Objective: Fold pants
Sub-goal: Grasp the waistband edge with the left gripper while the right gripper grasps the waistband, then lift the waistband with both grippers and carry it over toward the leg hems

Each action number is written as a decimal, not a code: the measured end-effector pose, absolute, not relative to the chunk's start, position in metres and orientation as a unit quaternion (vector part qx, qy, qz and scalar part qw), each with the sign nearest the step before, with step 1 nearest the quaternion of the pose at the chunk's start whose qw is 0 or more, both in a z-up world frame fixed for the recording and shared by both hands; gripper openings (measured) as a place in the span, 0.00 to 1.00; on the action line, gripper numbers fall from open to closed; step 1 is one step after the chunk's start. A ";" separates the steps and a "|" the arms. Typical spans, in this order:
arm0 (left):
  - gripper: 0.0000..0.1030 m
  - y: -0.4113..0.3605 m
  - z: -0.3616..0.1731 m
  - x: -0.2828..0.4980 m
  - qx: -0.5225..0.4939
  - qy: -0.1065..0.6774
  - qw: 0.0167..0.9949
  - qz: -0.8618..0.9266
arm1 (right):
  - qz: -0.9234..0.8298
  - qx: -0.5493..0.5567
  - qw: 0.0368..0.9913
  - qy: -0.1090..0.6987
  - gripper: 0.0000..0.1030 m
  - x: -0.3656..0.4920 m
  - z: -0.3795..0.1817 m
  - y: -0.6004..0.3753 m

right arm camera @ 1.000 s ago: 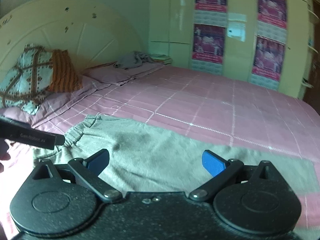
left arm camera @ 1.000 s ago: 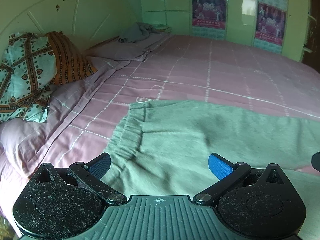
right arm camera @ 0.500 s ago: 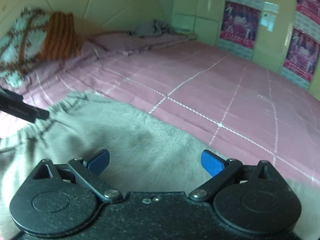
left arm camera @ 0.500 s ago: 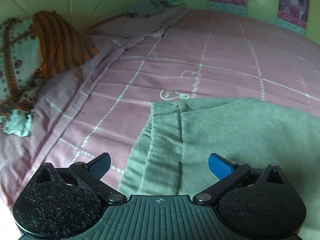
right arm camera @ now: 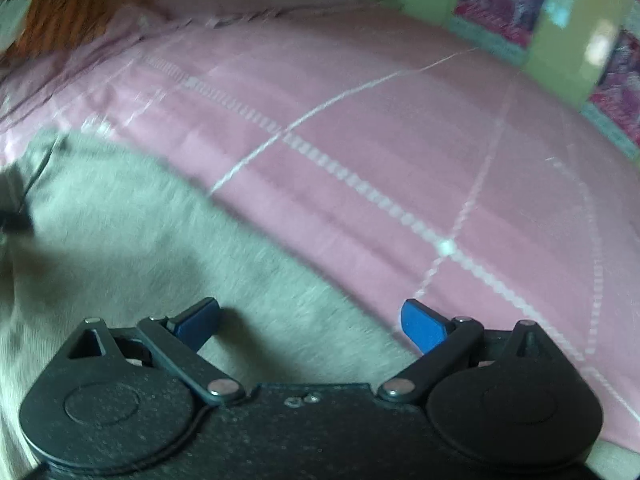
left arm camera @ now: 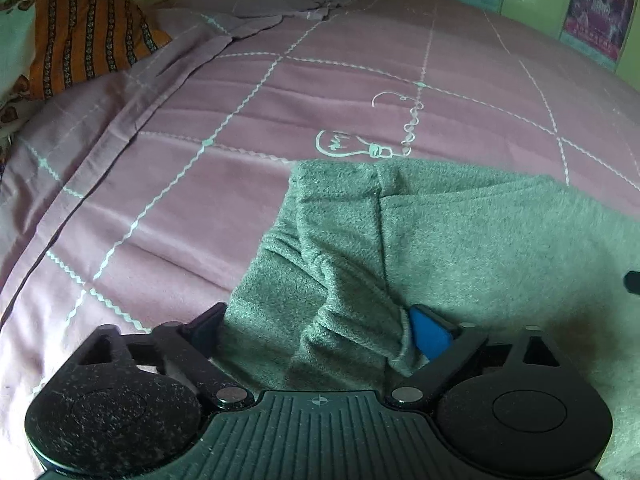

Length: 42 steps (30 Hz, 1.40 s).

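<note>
We see the grey pants [left arm camera: 460, 240] spread on the pink bed sheet [left arm camera: 240, 184], their gathered waistband end bunched up between the fingers of our left gripper [left arm camera: 316, 328]. Those fingers have just been closing in on that fold, with the cloth against the blue pad on one side and covering the other, though whether they already press it we cannot tell. Our right gripper [right arm camera: 310, 322] hangs over the far edge of the pants [right arm camera: 140, 232] with its fingers spread wide and nothing between them. A striped orange pillow [left arm camera: 84, 28] lies near the headboard.
</note>
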<state>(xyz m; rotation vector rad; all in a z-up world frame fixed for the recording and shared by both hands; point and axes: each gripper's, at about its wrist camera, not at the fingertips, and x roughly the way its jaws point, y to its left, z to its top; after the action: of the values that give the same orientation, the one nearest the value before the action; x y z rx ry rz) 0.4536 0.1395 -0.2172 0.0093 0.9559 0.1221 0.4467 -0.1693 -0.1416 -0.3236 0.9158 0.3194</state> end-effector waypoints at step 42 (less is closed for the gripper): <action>0.71 0.213 -0.154 0.200 -0.142 0.506 0.851 0.024 | 0.170 -0.018 0.894 0.413 0.21 0.119 -0.110 -0.164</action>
<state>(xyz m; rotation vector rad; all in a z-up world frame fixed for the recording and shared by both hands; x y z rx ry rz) 0.2003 0.2131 -0.1542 -0.2993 1.0651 0.0510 0.1188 -0.1638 -0.1102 -0.0377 0.8562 0.3532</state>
